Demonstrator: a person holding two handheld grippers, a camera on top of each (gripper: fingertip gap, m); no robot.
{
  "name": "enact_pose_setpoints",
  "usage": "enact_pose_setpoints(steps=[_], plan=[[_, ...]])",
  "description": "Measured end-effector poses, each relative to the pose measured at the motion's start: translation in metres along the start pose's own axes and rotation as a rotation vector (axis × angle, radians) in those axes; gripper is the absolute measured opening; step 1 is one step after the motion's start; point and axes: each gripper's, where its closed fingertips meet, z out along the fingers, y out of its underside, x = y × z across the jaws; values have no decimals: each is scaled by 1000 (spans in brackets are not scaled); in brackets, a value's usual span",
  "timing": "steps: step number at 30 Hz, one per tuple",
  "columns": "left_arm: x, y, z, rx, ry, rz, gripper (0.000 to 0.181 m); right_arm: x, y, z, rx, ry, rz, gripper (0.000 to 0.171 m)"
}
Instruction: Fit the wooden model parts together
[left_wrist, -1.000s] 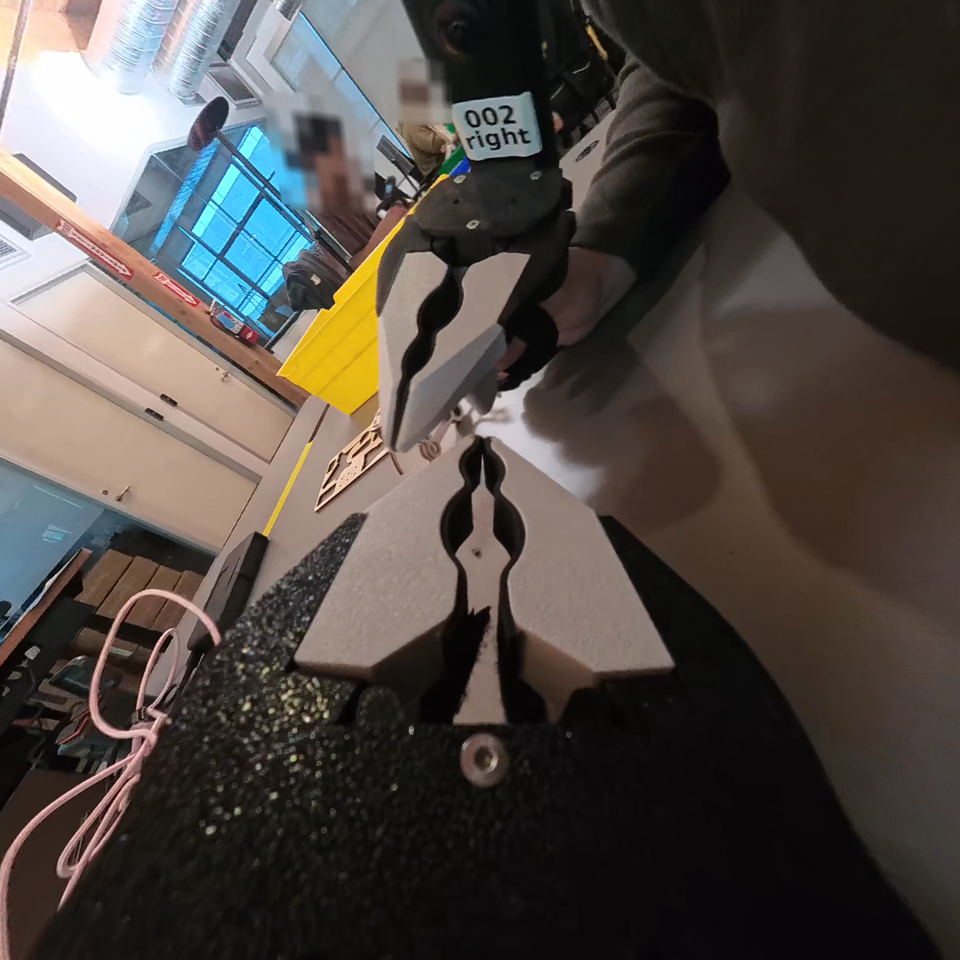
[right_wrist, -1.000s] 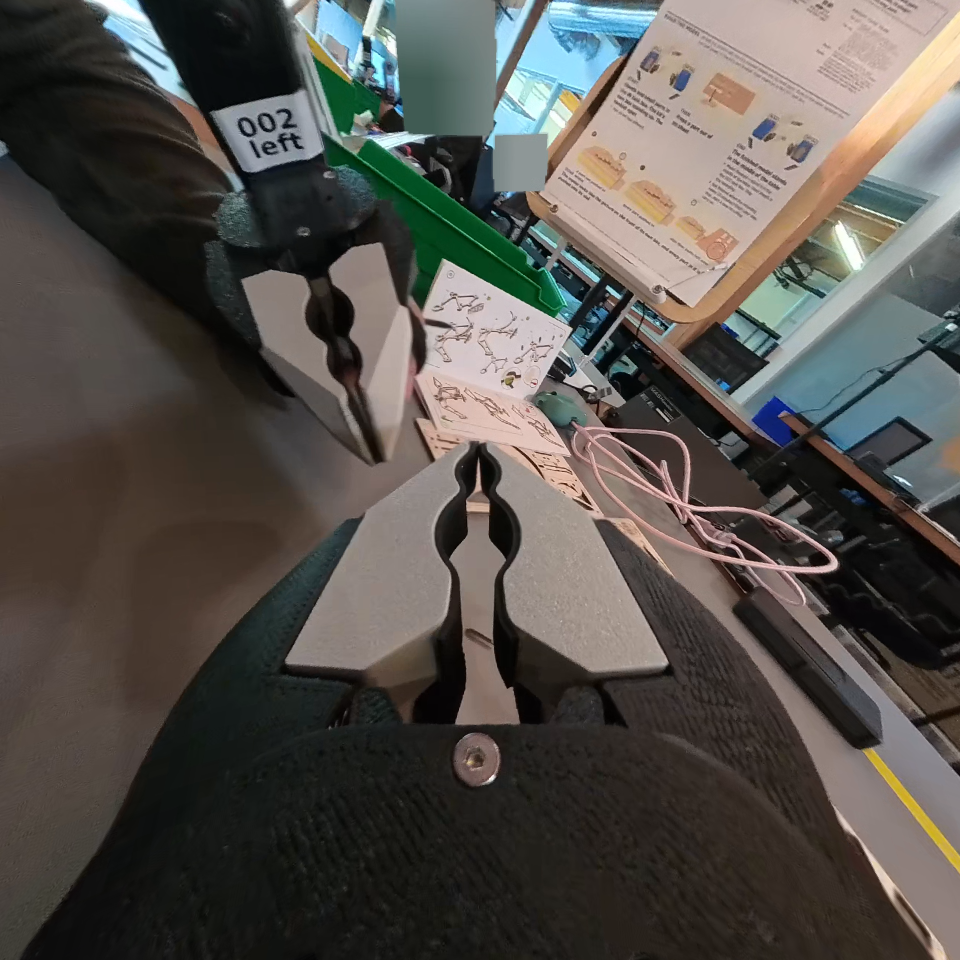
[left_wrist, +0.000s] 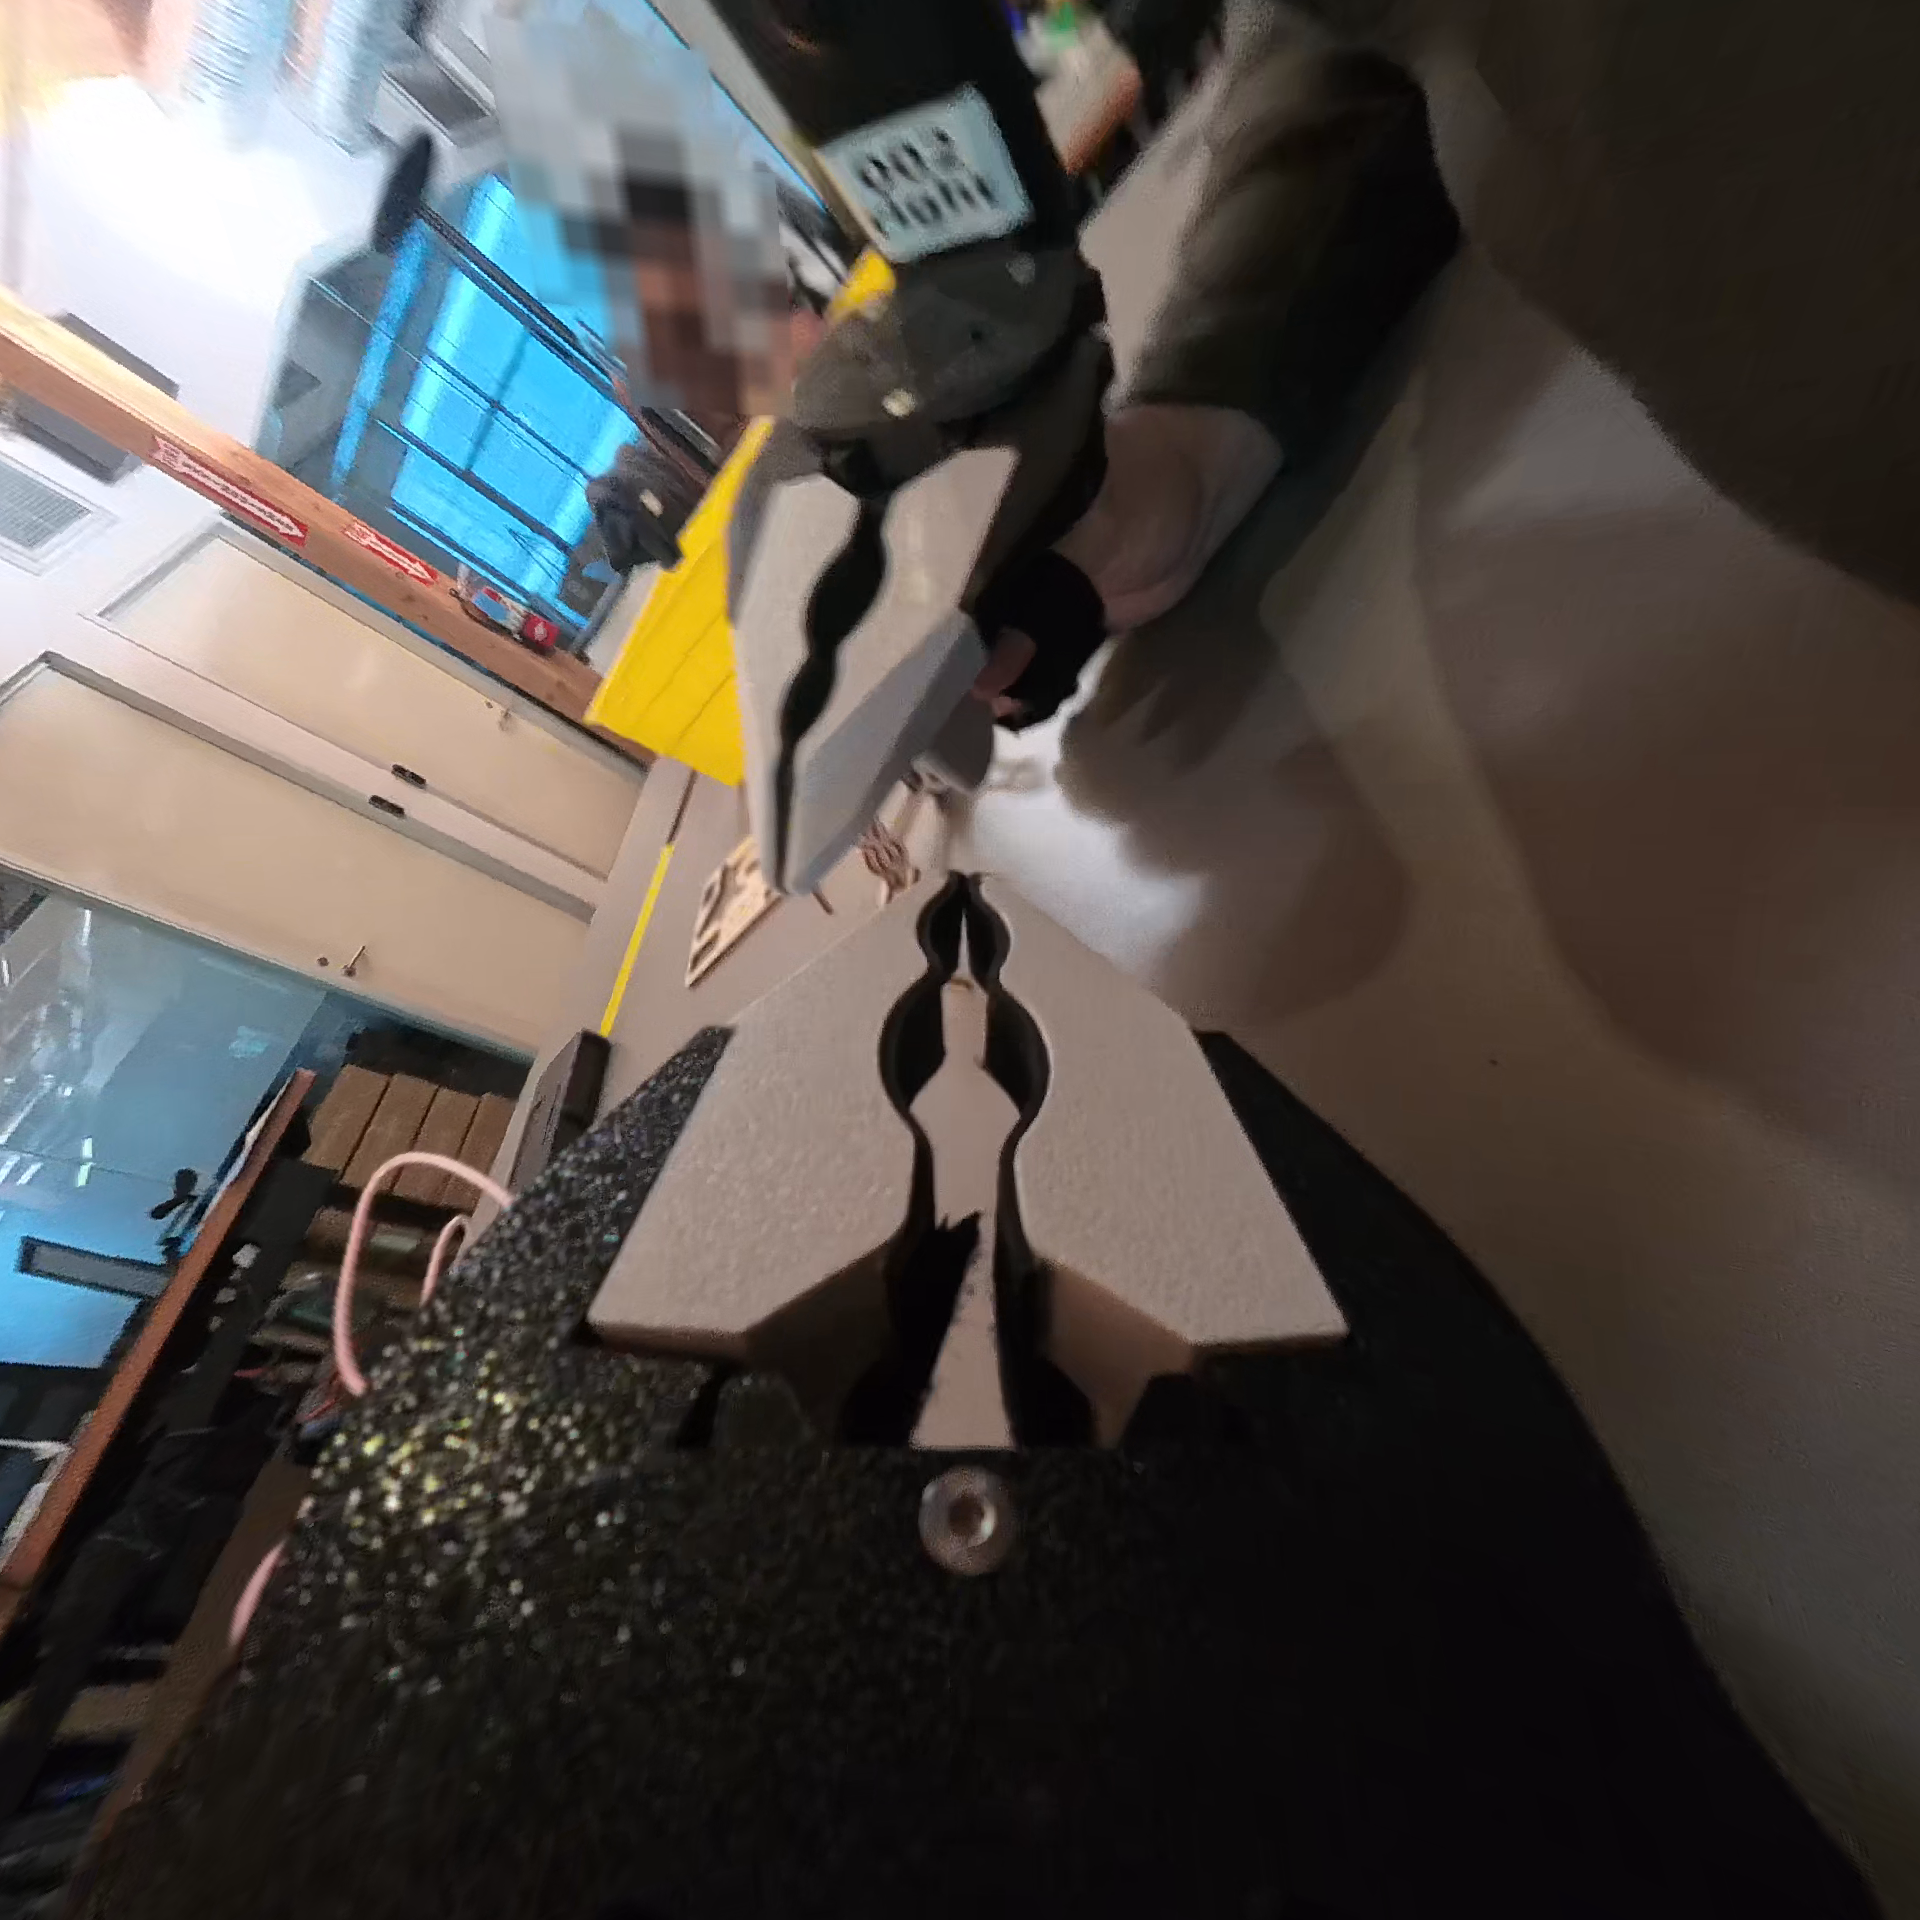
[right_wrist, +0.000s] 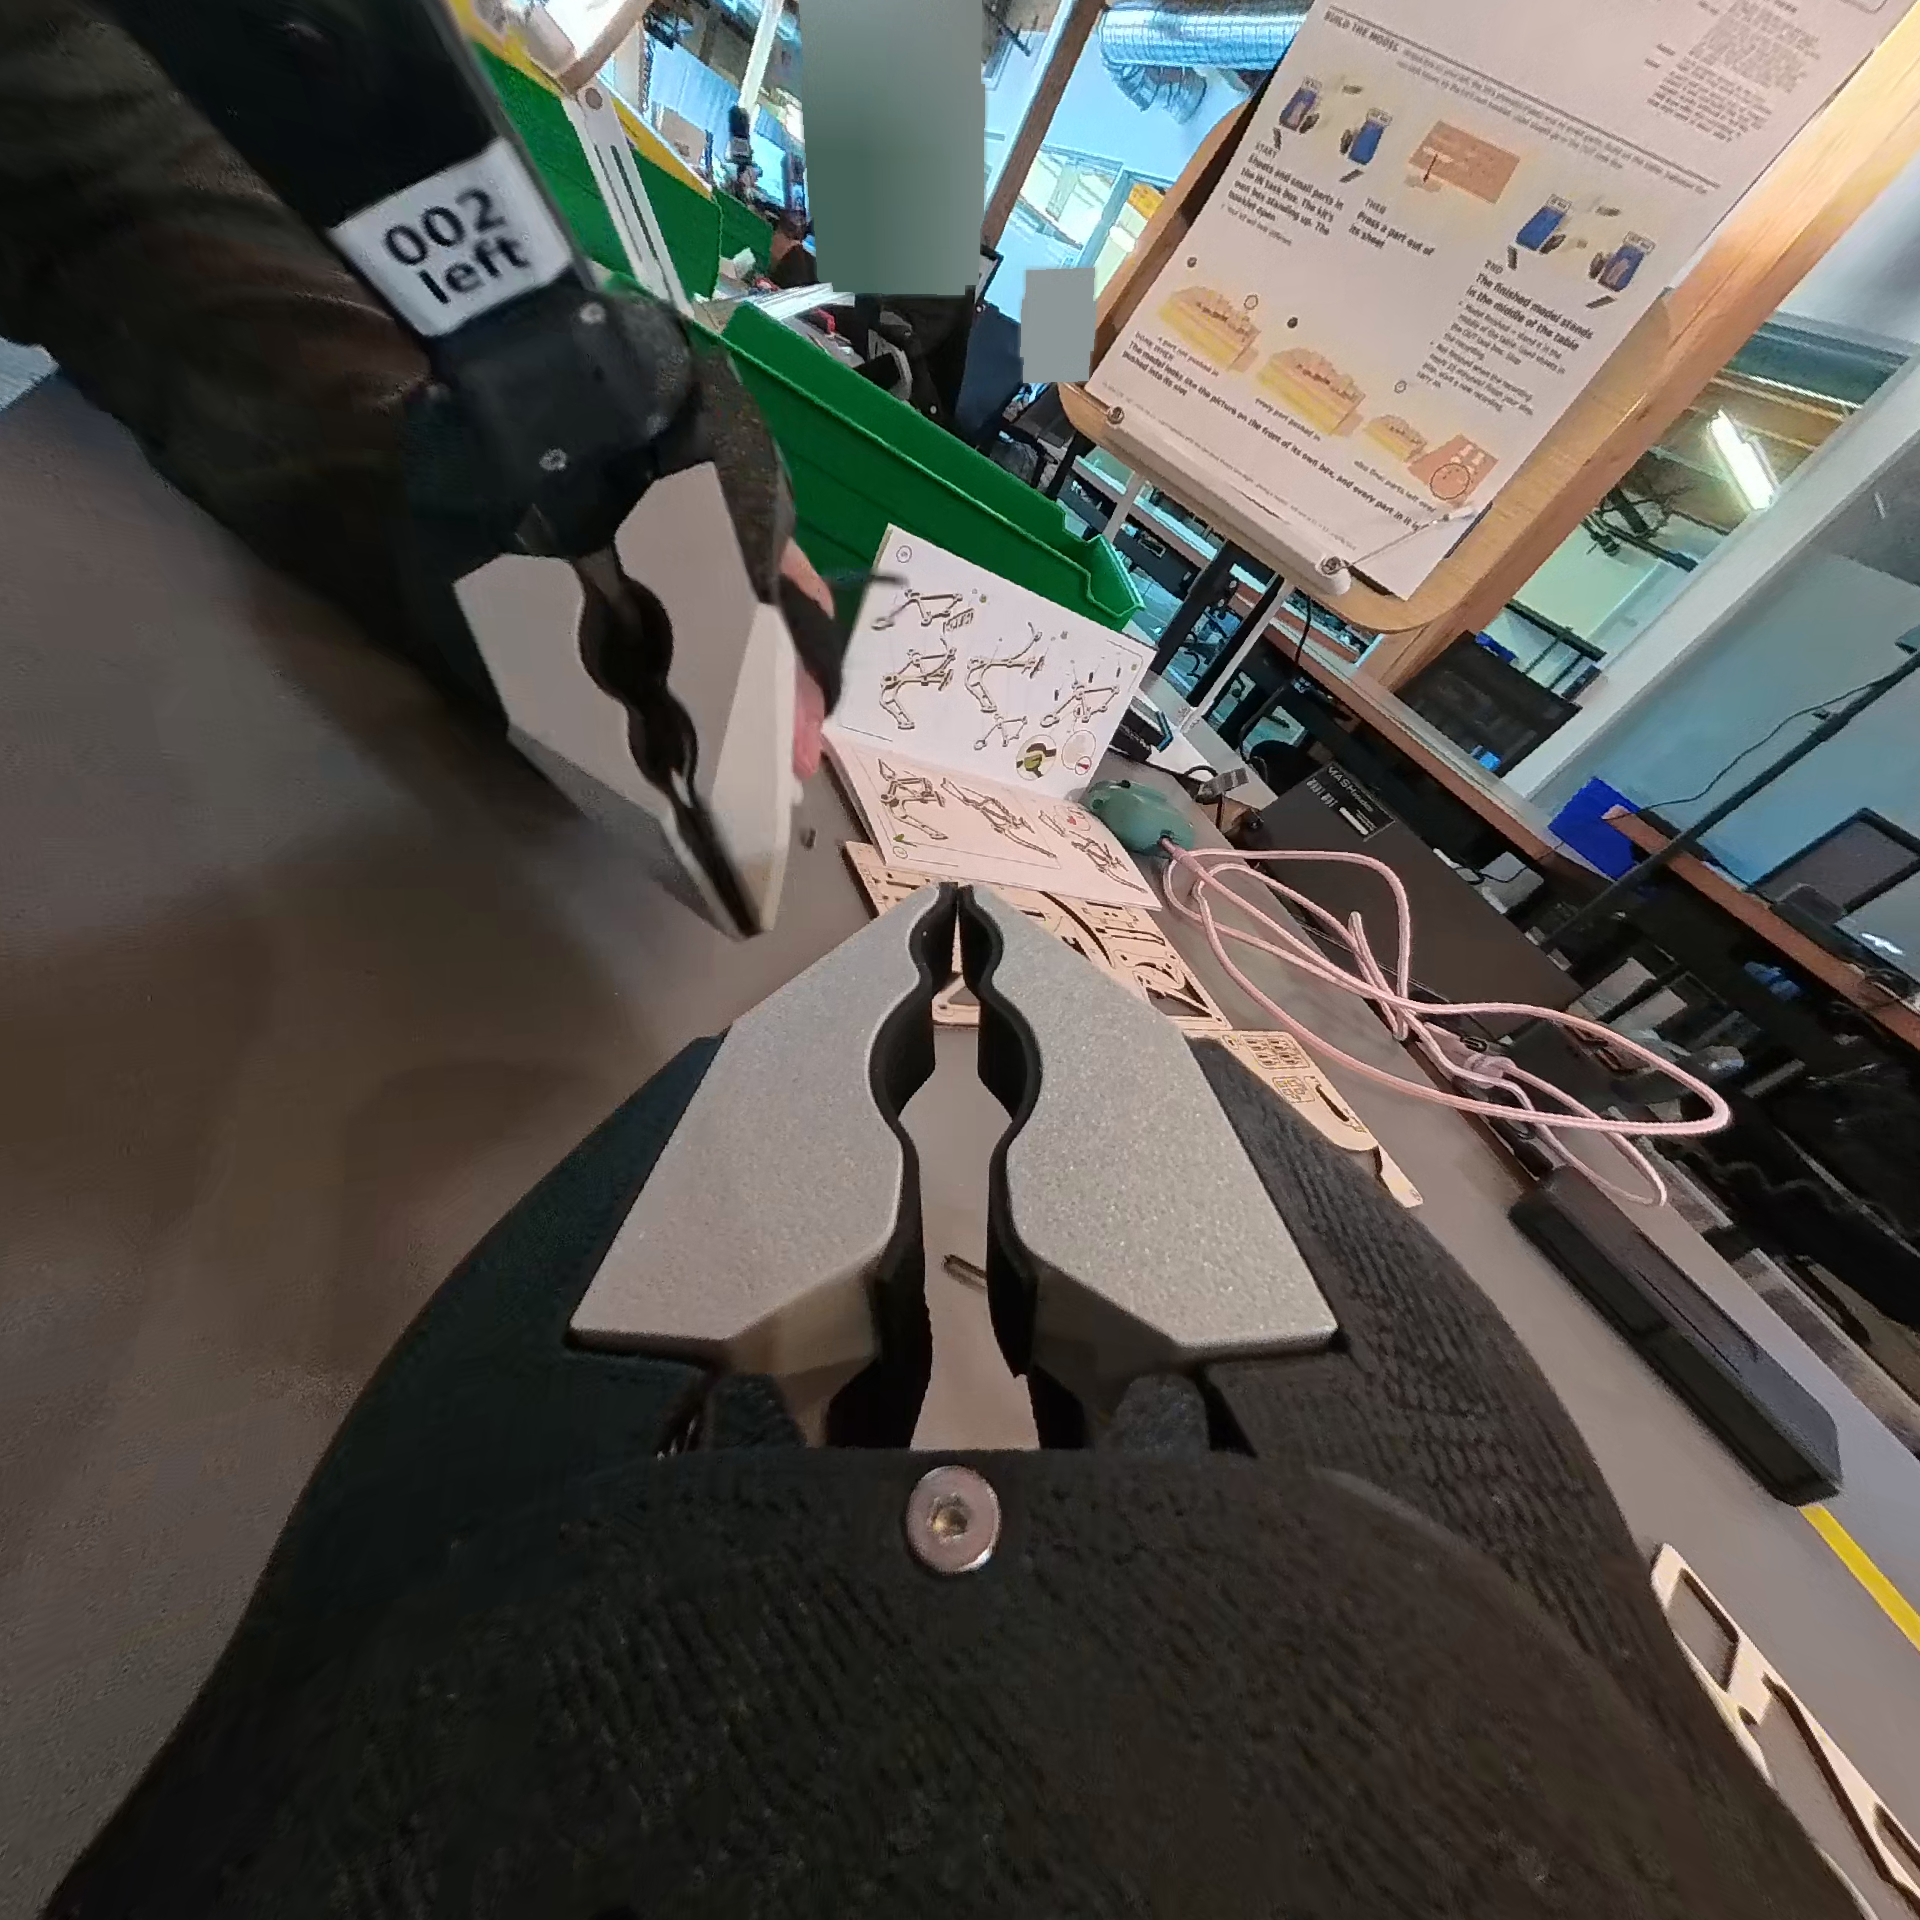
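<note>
Left wrist view: the left hand-held gripper (left_wrist: 964, 894) is clenched, its tips nearly touching; I see nothing between them. Compared with a second ago, the right hand-held gripper (left_wrist: 805, 873) hangs closer to it, also clenched, and the picture is now blurred, so I judge both are moving.

Right wrist view: the right hand-held gripper (right_wrist: 956, 904) is closed, with no part visible in it. The wooden model parts (right_wrist: 1122, 945) lie flat on the table (right_wrist: 260, 1039), just beyond its tips, beside the instruction booklet (right_wrist: 987, 717) and a pink cord (right_wrist: 1455, 997).

Meaning: the hand-held grippers have come nearer the sheets, but no part is picked yet; fitting has not begun.
</note>
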Motion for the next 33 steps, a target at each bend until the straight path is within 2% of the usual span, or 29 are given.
enact_pose_setpoints(steps=[3,6,8,11,15,18,22,27,31,33], plan=[[2,13,-3,-144,-8,77,0,0,-1,-1,10,0,5,0],[-8,45,-17,-342,-26,-35,0,1,-3,-3,26,2,16,0],[-19,70,-34,-475,-64,-128,14,1,-4,-3,34,0,25,0],[-34,101,-68,-689,-114,-146,26,0,-6,-4,42,-6,28,0],[-45,116,-105,-878,-113,-102,29,-2,-7,-5,49,-12,23,0],[-42,127,-119,-981,-42,-86,34,-3,-8,-6,53,-19,28,0],[-41,151,-147,-1212,78,127,53,-3,-8,-7,60,-29,45,0],[-47,144,-161,-1229,154,411,76,-2,-9,-8,70,-36,79,0],[-57,147,-166,-1247,215,643,63,1,-8,-8,74,-34,108,0],[-58,152,-167,-1264,242,699,47,2,-8,-8,76,-32,115,0]])
